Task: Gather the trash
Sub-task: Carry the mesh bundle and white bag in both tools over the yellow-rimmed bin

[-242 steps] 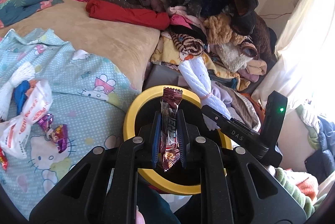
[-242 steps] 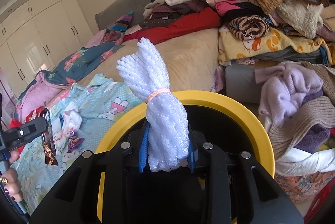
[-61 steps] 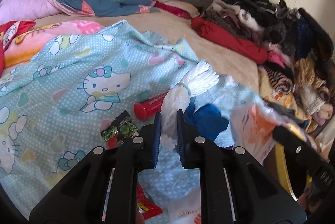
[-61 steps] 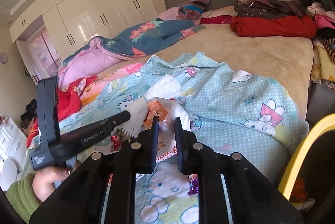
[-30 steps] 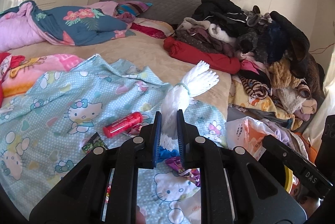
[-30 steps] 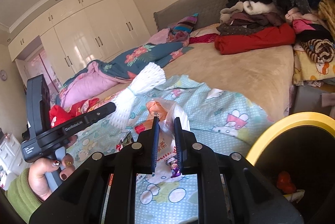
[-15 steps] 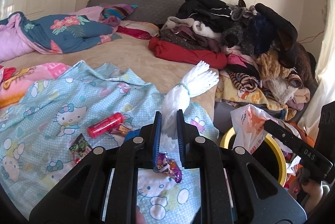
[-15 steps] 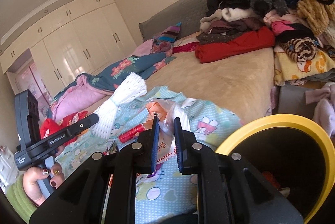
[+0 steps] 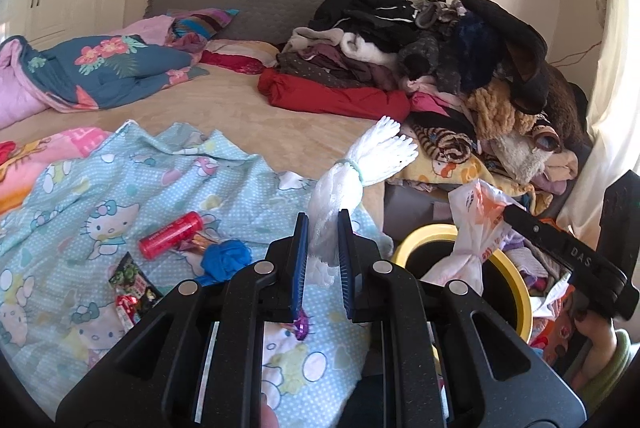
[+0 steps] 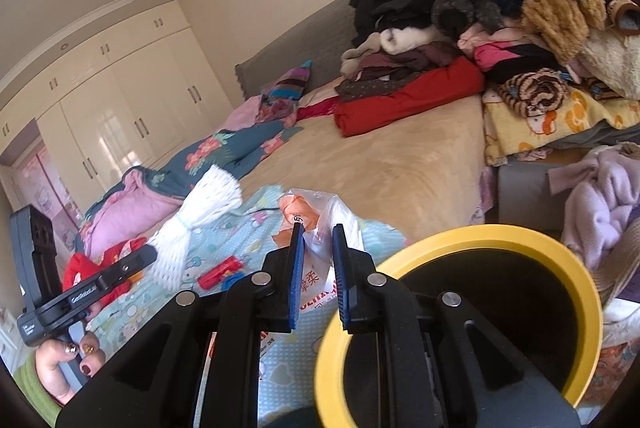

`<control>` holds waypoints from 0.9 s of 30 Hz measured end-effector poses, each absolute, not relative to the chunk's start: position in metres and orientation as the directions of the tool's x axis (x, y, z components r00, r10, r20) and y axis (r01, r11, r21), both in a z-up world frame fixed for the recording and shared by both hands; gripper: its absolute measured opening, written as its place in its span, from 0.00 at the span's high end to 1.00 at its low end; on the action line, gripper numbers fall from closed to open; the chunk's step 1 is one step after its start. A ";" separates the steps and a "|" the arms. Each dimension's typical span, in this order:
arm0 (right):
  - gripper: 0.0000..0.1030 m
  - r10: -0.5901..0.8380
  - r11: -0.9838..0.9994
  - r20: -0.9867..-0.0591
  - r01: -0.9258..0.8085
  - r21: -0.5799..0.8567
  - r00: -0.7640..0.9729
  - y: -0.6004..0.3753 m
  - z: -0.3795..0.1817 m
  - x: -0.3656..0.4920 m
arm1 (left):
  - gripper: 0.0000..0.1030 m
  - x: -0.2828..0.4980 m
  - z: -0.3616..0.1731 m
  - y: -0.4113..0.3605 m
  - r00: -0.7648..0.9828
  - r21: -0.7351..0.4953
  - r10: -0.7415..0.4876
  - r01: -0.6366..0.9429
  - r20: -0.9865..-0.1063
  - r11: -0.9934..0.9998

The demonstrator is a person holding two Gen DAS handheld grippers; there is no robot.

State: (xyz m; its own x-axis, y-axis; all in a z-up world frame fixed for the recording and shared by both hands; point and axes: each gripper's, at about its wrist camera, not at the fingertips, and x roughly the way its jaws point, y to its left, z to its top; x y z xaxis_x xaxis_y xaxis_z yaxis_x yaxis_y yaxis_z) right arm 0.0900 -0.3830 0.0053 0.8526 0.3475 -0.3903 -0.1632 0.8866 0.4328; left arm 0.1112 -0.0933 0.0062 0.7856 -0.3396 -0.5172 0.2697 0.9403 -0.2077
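My left gripper (image 9: pixel 323 224) is shut on a white foam net bundle (image 9: pixel 362 164) tied with a band, held above the bed's near edge; it also shows in the right wrist view (image 10: pixel 196 220). My right gripper (image 10: pixel 316 234) is shut on a white and orange plastic bag (image 10: pixel 320 224), held by the rim of the yellow-rimmed black bin (image 10: pixel 472 240). In the left wrist view the bag (image 9: pixel 476 228) hangs over the bin (image 9: pixel 516 288). A red tube (image 9: pixel 174 234), a blue wad (image 9: pixel 224 260) and snack wrappers (image 9: pixel 132 284) lie on the Hello Kitty sheet (image 9: pixel 100 196).
A tall pile of clothes (image 9: pixel 440 48) stands on the bed's right side, with more clothing (image 10: pixel 600 188) beside the bin. Quilts (image 9: pixel 80 68) lie at the far left. White wardrobes (image 10: pixel 100 108) line the back wall.
Both grippers have swung right from the sheet toward the bin, each keeping its load. The bag now hangs over the bin's rim.
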 end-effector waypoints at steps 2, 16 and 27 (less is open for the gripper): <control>0.86 0.331 0.888 -0.393 -0.143 0.436 0.858 -0.392 0.004 0.089 | 0.91 0.110 0.006 -0.099 0.781 -0.202 -0.345 0.280 -0.521 0.938; 0.86 0.210 0.907 -0.418 -0.016 0.422 0.884 -0.442 -0.008 0.081 | 0.91 0.104 -0.006 -0.130 0.733 -0.211 -0.395 0.335 -0.553 0.918; 0.86 0.134 0.924 -0.444 0.051 0.380 0.886 -0.466 -0.020 0.081 | 0.91 0.101 -0.020 -0.159 0.693 -0.187 -0.419 0.388 -0.587 0.903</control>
